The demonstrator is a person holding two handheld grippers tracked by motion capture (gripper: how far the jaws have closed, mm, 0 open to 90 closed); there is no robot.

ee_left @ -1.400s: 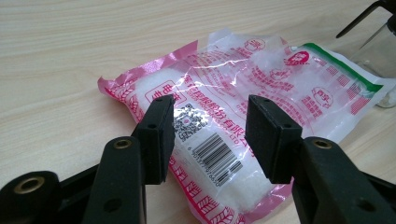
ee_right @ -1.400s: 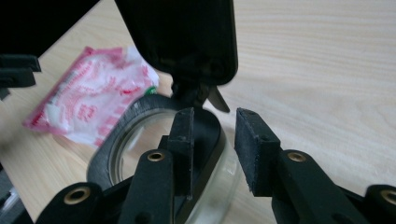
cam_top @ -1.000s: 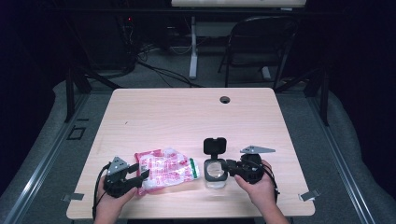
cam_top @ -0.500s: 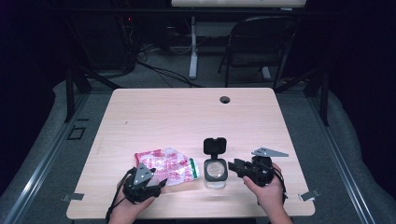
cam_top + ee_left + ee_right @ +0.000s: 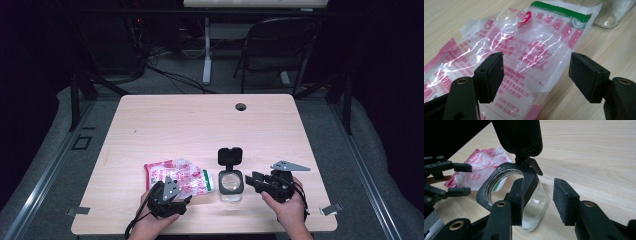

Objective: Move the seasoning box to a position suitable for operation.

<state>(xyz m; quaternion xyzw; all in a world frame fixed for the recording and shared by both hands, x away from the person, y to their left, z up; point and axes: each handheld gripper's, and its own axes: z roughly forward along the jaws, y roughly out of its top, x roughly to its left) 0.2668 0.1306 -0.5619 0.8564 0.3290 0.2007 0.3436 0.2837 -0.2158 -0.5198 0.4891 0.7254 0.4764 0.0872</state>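
The left gripper (image 5: 536, 75), jaws just widened, is being positioned over the plastic bag (image 5: 529, 52) for grasping; the open right gripper (image 5: 537, 200) is being kept beside the open-lidded jar (image 5: 534, 197), untouched.

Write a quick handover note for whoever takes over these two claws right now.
Left claw: open, jaws just widened, poised over the plastic bag; pads not pressing it.
Right claw: jaws just widened, open beside the jar; not gripping it.
Things: bag lies flat on the table at the near edge; the jar stands just to its right, black lid flipped up.
Done: jar is open.
Left: probably grip the bag and jar; the next step is not clear.
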